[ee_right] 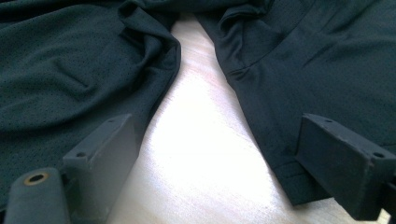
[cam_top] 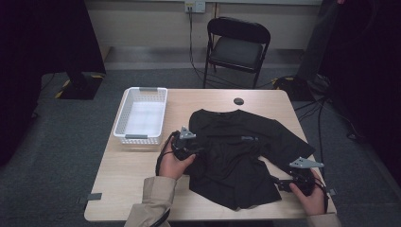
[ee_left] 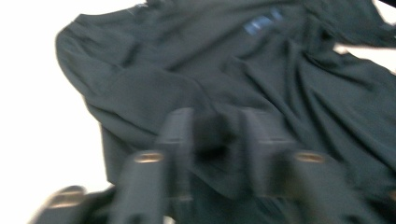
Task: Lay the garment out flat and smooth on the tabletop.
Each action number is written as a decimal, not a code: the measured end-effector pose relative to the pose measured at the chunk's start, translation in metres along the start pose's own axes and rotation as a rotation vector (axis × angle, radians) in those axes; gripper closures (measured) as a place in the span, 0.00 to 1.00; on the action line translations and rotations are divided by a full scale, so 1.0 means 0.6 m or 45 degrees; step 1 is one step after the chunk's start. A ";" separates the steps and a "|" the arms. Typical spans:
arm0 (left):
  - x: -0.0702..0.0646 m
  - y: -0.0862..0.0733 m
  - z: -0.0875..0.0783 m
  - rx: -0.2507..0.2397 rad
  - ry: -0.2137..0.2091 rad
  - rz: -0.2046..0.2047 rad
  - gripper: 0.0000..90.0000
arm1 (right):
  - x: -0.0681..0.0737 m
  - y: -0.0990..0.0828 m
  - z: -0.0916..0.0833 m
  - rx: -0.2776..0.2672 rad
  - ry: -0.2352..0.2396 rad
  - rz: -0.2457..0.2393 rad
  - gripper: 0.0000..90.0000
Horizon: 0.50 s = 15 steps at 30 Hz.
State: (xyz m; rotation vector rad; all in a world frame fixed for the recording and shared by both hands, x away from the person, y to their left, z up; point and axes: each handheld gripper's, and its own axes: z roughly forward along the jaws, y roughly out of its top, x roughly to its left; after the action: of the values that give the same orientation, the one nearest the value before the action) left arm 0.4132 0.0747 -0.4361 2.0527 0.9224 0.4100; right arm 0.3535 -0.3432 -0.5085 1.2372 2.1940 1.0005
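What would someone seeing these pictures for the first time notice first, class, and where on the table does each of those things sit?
A crumpled black T-shirt is spread across the middle and right of the wooden table. A person works it from both sides: the left gripper at its left edge with fabric between the jaws, the right gripper open at its lower right. A white basket stands at the table's far left.
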 end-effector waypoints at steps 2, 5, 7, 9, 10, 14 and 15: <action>0.002 -0.001 0.001 -0.011 0.027 -0.006 0.61 | 0.000 0.000 0.000 0.000 0.000 0.000 0.13; 0.005 -0.008 0.001 -0.014 0.038 -0.042 0.56 | 0.000 0.000 0.000 0.000 0.000 0.000 0.13; 0.005 -0.014 -0.002 -0.017 0.043 -0.056 0.54 | 0.000 0.000 0.000 0.000 0.000 0.000 0.13; 0.004 -0.024 -0.009 -0.019 0.031 -0.074 0.55 | 0.000 0.000 0.000 0.000 0.000 0.000 0.13; 0.004 -0.024 -0.009 -0.019 0.031 -0.074 0.55 | 0.000 0.000 0.000 0.000 0.000 0.000 0.13; -0.006 -0.041 -0.019 -0.019 0.002 -0.087 0.57 | 0.000 0.000 0.000 0.000 -0.001 0.000 0.13; -0.008 -0.045 -0.020 -0.012 -0.001 -0.079 0.57 | 0.000 0.000 0.000 0.000 0.000 0.000 0.13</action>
State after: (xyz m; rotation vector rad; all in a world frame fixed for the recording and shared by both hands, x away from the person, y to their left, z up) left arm 0.3903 0.0881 -0.4503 2.0098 0.9794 0.3793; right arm 0.3535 -0.3432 -0.5085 1.2371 2.1939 1.0003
